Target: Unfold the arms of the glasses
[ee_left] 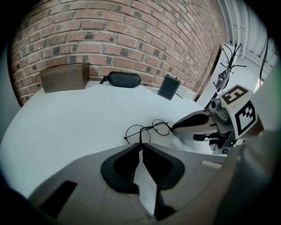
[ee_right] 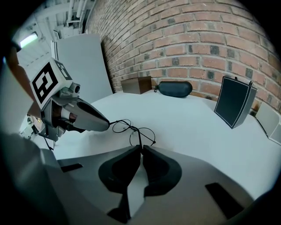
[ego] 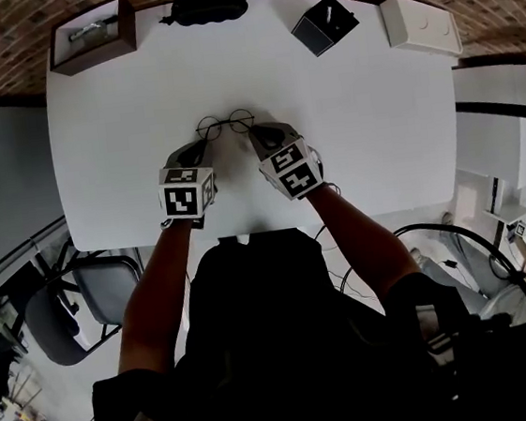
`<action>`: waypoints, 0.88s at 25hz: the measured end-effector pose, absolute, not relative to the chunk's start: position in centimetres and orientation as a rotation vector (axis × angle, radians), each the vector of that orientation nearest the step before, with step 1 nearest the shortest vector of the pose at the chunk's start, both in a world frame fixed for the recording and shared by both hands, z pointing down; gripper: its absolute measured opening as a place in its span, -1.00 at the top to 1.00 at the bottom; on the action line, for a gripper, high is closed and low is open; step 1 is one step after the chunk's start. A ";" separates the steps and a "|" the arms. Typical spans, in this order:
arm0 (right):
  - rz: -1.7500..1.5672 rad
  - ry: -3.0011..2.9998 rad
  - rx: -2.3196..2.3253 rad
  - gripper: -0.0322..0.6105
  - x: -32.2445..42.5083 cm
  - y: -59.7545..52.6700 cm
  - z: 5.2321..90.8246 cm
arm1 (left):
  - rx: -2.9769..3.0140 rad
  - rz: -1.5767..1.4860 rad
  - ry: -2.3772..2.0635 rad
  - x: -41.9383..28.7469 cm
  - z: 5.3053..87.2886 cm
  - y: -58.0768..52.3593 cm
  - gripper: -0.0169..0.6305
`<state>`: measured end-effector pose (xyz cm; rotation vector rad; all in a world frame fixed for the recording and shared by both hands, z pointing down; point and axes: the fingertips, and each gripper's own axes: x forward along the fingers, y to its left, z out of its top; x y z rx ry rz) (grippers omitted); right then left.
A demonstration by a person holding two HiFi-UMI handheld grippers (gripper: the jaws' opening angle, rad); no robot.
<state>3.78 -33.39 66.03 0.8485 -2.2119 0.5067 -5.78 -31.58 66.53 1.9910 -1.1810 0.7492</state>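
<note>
Thin round wire glasses (ego: 225, 122) lie on the white table (ego: 123, 145), lenses facing away from me. My left gripper (ego: 206, 144) is shut on the tip of the glasses' left arm. In the left gripper view that arm runs from the glasses (ee_left: 148, 130) straight into the pinched left gripper (ee_left: 141, 145). My right gripper (ego: 253, 136) is shut on the other arm. The right gripper view shows the wire passing from the glasses (ee_right: 131, 131) into the closed right gripper (ee_right: 141, 147). Both arms point back toward me.
At the table's far edge, along the brick wall, stand a brown wooden box (ego: 92, 34), a black glasses case (ego: 209, 5), a small black box (ego: 324, 25) and a white box (ego: 420, 25). A grey chair (ego: 67, 312) stands at the near left.
</note>
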 end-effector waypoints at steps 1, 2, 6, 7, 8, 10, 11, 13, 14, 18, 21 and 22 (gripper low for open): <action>0.499 -2.219 0.851 0.83 3.8 -33.4 65.8 | 2.002 0.747 -1.181 -5.7 66.3 -31.6 0.84; 0.489 -2.227 0.853 0.83 3.7 -33.4 65.6 | 2.012 0.743 -1.183 -5.7 66.0 -31.6 0.84; 0.466 -2.261 0.862 0.83 3.5 -33.1 64.3 | 2.019 0.682 -1.182 -5.3 64.7 -31.5 0.85; 0.465 -2.272 0.862 0.83 3.4 -33.0 63.9 | 2.028 0.675 -1.181 -5.2 64.3 -31.5 0.85; 0.464 -2.285 0.858 0.83 3.3 -32.9 63.4 | 2.042 0.675 -1.182 -5.1 63.9 -31.5 0.85; 0.440 -2.306 0.845 0.84 3.0 -32.4 62.7 | 2.072 0.683 -1.180 -4.9 63.4 -31.4 0.85; 0.419 -2.312 0.838 0.84 2.9 -32.1 62.4 | 2.081 0.684 -1.176 -4.8 63.1 -31.2 0.85; 0.392 -2.320 0.829 0.84 2.5 -31.4 61.9 | 2.095 0.682 -1.168 -4.5 62.7 -30.8 0.85; 0.396 -2.322 0.827 0.84 2.3 -31.1 61.5 | 2.101 0.681 -1.164 -4.4 62.5 -30.5 0.85; 0.381 -2.318 0.806 0.84 1.8 -29.6 61.0 | 2.127 0.697 -1.134 -3.9 62.3 -29.0 0.86; 0.308 -2.314 0.757 0.84 1.4 -28.5 61.5 | 2.135 0.715 -1.109 -3.7 62.7 -27.8 0.87; 0.308 -2.312 0.747 0.84 1.2 -28.1 61.4 | 2.139 0.721 -1.097 -3.6 62.8 -27.4 0.87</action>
